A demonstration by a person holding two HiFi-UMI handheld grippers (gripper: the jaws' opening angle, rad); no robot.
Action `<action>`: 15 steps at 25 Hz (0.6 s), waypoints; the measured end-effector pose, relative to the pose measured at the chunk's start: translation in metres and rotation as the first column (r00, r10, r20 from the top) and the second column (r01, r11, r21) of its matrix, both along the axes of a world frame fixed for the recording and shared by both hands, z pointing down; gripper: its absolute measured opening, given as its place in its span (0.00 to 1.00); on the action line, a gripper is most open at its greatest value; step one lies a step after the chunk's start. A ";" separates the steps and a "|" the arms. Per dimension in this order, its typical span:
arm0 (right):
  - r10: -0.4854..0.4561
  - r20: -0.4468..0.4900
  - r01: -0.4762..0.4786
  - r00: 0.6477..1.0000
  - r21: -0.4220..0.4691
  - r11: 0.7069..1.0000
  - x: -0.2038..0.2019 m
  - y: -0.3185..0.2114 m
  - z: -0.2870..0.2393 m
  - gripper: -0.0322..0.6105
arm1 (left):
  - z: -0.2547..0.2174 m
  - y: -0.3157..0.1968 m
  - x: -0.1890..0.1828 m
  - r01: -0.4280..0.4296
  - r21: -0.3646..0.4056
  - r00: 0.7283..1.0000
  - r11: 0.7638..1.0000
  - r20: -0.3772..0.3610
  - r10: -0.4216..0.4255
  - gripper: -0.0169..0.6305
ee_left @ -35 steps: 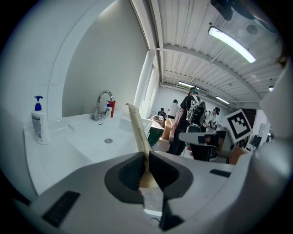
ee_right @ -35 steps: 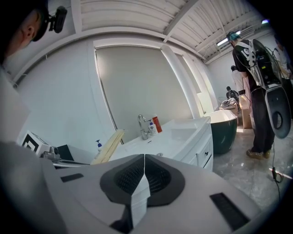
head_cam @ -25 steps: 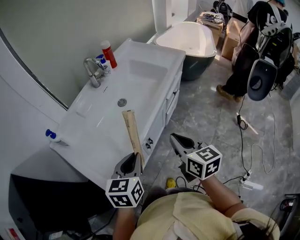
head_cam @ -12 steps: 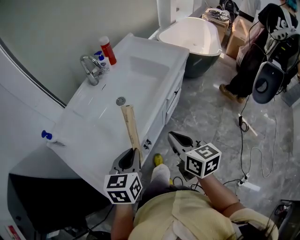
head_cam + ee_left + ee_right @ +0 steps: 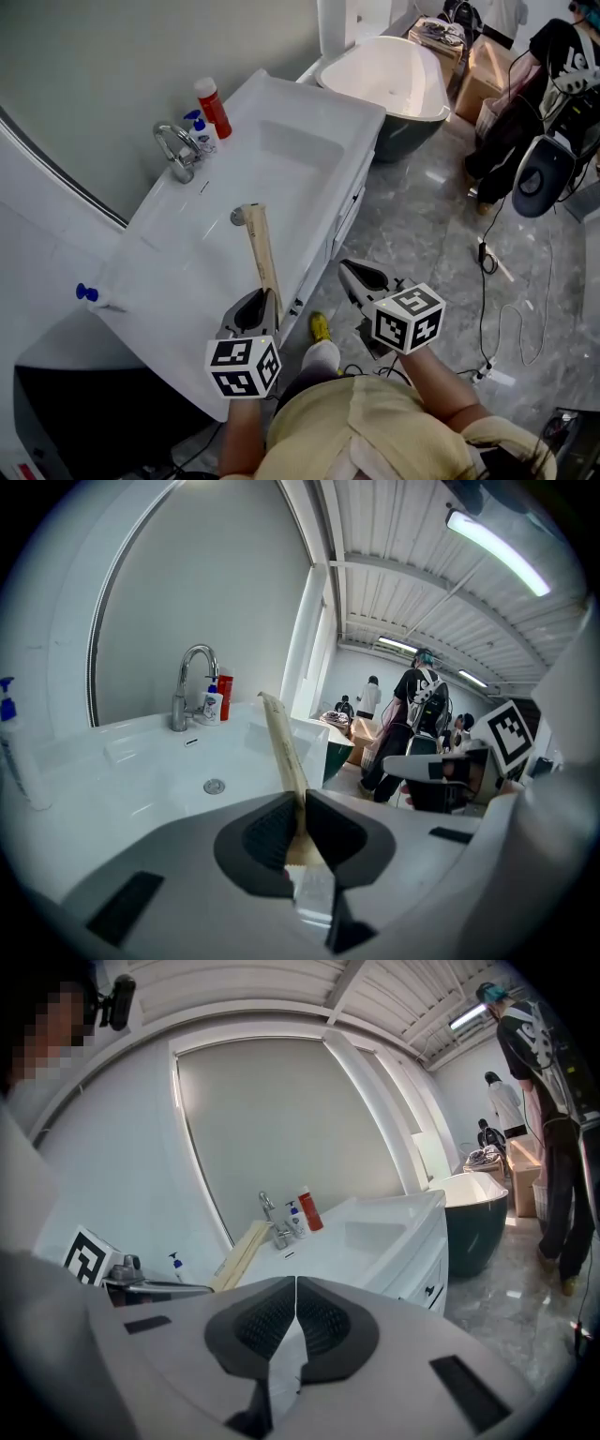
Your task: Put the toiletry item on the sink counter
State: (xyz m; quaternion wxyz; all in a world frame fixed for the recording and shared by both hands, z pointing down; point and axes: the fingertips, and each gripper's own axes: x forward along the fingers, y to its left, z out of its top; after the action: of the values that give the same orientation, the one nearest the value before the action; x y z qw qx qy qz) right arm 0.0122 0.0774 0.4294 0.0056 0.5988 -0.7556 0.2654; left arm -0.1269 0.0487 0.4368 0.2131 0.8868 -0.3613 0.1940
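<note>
The left gripper view shows the left gripper (image 5: pixel 298 817) pinching the long tan toiletry pack (image 5: pixel 281 742), which juts toward twelve o'clock over the white sink counter (image 5: pixel 309 105). The right gripper (image 5: pixel 295 1288) is pressed together, empty. The red bottle (image 5: pixel 213 108) has a label that looks unreadable.

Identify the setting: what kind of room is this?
Probably a bathroom display set up inside a larger hall or workshop: a white sink counter with a chrome faucet, a freestanding bathtub beside it, and cardboard boxes on the floor beyond.
</note>
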 end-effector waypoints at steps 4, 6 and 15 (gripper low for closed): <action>-0.012 -0.007 0.012 1.000 -0.004 1.000 0.007 -0.027 -0.002 0.09 | 0.003 -0.025 0.009 -0.001 -0.015 1.000 1.000 0.002 0.001 0.13; -0.019 -0.001 0.019 1.000 -0.007 1.000 0.008 -0.041 -0.004 0.09 | 0.004 -0.036 0.014 -0.006 -0.022 1.000 1.000 0.005 0.006 0.13; -0.070 -0.035 0.069 0.997 -0.046 0.997 0.010 -0.103 -0.003 0.09 | 0.010 -0.091 0.027 0.010 -0.064 0.999 0.998 -0.036 -0.012 0.13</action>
State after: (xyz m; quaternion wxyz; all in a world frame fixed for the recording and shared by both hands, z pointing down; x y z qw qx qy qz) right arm 0.0222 -0.0257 0.4266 0.0419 0.5765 -0.7698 0.2708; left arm -0.0995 -0.0421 0.4463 0.2490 0.8809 -0.3560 0.1880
